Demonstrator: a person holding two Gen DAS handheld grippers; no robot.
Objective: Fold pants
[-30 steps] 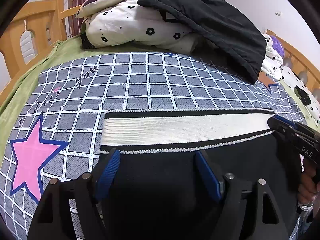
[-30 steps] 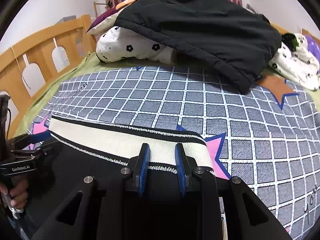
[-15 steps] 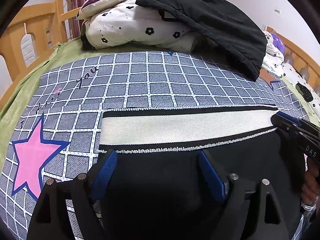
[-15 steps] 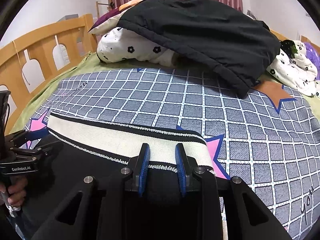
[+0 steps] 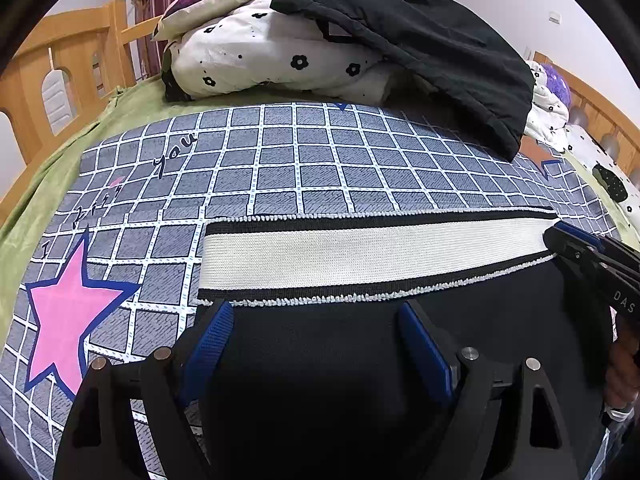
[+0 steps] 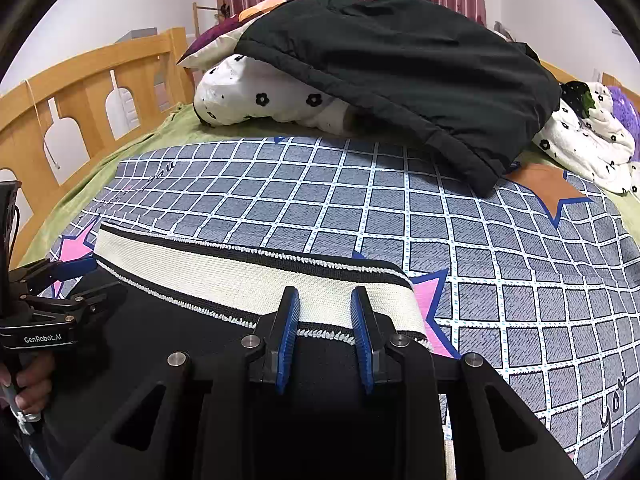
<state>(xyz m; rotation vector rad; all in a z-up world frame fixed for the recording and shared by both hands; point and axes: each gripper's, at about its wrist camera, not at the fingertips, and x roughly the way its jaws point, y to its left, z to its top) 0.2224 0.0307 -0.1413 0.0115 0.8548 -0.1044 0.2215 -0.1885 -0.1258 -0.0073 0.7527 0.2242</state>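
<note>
Two grippers sit at the waistband (image 5: pixel 372 254) of the black pants (image 5: pixel 320 360), which lie flat on the checked bedspread (image 5: pixel 320 152) near its front edge, waistband facing the pillow pile (image 5: pixel 280 56) and black jacket (image 5: pixel 420 40) at the far end. Left gripper (image 5: pixel 316 344) has jaws wide apart, straddling the black cloth just below the waistband's left end, not gripping anything. Right gripper (image 6: pixel 325 332) has jaws narrowly apart over the waistband's right end; some cloth seems to sit between the pads, but there's a visible gap, so no firm clamp. Versus a second ago: almost nothing moved, the waistband looks slightly flatter and both tools sit marginally lower and closer. My read: the pants are laid out and squared, and no fold has started. Next step likely needs both jaws closing on the waistband corners before lifting. Risk: the left jaws are set on the leg cloth, not the band, so they may grab only one layer.
</note>
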